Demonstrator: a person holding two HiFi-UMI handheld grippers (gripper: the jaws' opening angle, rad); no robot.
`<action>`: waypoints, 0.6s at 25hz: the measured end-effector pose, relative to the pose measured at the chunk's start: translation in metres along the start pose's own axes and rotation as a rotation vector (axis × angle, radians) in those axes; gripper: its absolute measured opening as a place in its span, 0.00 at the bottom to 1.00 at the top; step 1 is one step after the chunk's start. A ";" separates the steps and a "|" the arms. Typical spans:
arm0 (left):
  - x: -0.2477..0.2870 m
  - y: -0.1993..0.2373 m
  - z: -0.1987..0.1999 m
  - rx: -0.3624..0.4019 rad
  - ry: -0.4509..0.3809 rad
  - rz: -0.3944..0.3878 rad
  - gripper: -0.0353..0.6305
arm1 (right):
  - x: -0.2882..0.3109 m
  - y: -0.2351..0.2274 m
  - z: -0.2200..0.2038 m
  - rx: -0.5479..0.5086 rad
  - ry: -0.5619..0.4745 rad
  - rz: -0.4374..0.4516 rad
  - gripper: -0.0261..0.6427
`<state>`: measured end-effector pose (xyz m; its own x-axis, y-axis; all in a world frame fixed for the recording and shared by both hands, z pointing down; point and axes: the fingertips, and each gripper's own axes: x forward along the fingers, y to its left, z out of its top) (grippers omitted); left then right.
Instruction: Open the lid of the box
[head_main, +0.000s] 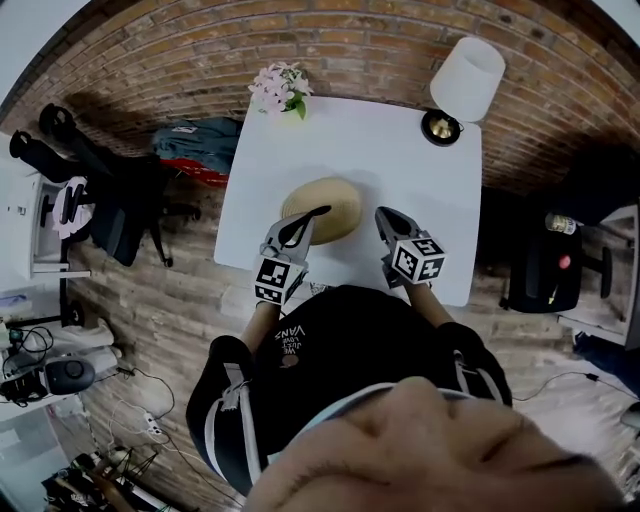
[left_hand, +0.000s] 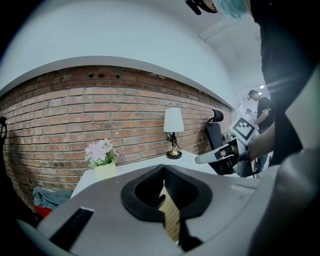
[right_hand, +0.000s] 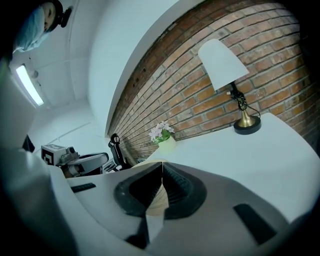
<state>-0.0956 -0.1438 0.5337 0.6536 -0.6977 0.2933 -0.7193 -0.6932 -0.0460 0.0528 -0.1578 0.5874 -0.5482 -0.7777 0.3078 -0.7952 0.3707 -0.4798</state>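
Observation:
A tan, woven oval box (head_main: 330, 208) with its lid on sits on the white table (head_main: 400, 160), near the front edge. My left gripper (head_main: 318, 211) is shut and empty, its tips over the box's left front rim; whether they touch it I cannot tell. My right gripper (head_main: 383, 214) is shut and empty just right of the box, apart from it. In the left gripper view the jaws (left_hand: 162, 169) meet, with the box (left_hand: 172, 220) showing below them and the right gripper (left_hand: 220, 154) off to the right. The right gripper view shows closed jaws (right_hand: 161, 166) above the box (right_hand: 157, 197).
A pot of pink flowers (head_main: 283, 90) stands at the table's back left, a white-shaded lamp (head_main: 462, 85) at the back right. A black office chair (head_main: 100, 190) and a pile of clothes (head_main: 195, 145) lie left of the table, another chair (head_main: 545, 270) right.

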 end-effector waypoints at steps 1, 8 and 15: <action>0.001 0.000 -0.001 0.009 0.005 -0.018 0.07 | 0.000 0.001 0.000 0.006 -0.009 -0.010 0.04; 0.007 -0.004 -0.011 0.051 0.053 -0.108 0.07 | -0.002 0.005 -0.007 0.035 -0.046 -0.050 0.04; 0.017 -0.017 -0.022 0.048 0.096 -0.211 0.12 | -0.003 0.001 -0.014 0.050 -0.043 -0.074 0.04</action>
<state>-0.0779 -0.1399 0.5607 0.7614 -0.5172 0.3909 -0.5552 -0.8315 -0.0186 0.0500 -0.1480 0.5971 -0.4757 -0.8237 0.3085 -0.8188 0.2866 -0.4974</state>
